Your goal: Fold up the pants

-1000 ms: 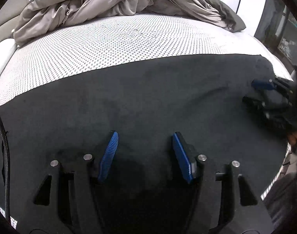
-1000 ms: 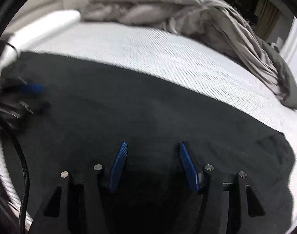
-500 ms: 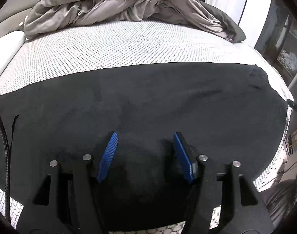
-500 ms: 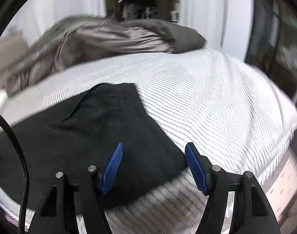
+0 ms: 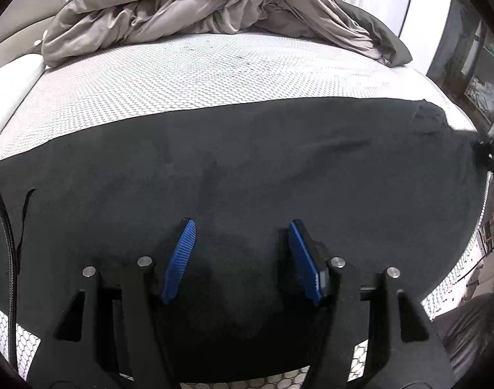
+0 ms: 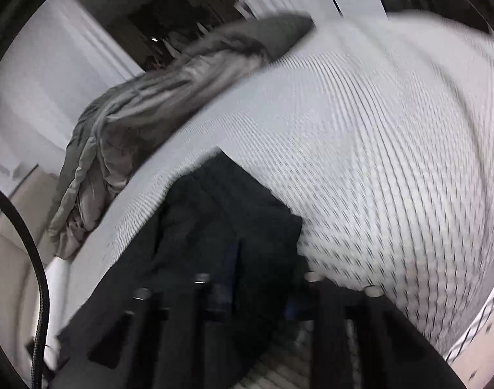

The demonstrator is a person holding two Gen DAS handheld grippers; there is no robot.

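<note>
Black pants [image 5: 247, 168] lie spread flat across the near part of the white patterned mattress [image 5: 188, 77]. My left gripper [image 5: 242, 253] is open and empty, its blue pads just above the middle of the pants near the front edge. In the blurred right wrist view, one end of the pants [image 6: 221, 227] lies under my right gripper [image 6: 256, 291]. Its jaws straddle the cloth's end near the mattress edge, and the blur hides how far apart they stand. Part of the right gripper shows at the far right of the left wrist view [image 5: 488, 155].
A crumpled grey-beige duvet [image 5: 214, 9] is heaped along the far side of the mattress and also shows in the right wrist view [image 6: 156, 103]. A black cable [image 5: 6, 259] hangs at the left. Shelving [image 5: 480, 74] stands beyond the right bed edge.
My right gripper has swung from the middle of the pants to their right end, tilting and dropping onto it. My left gripper has pulled back slightly; the pants lie unmoved.
</note>
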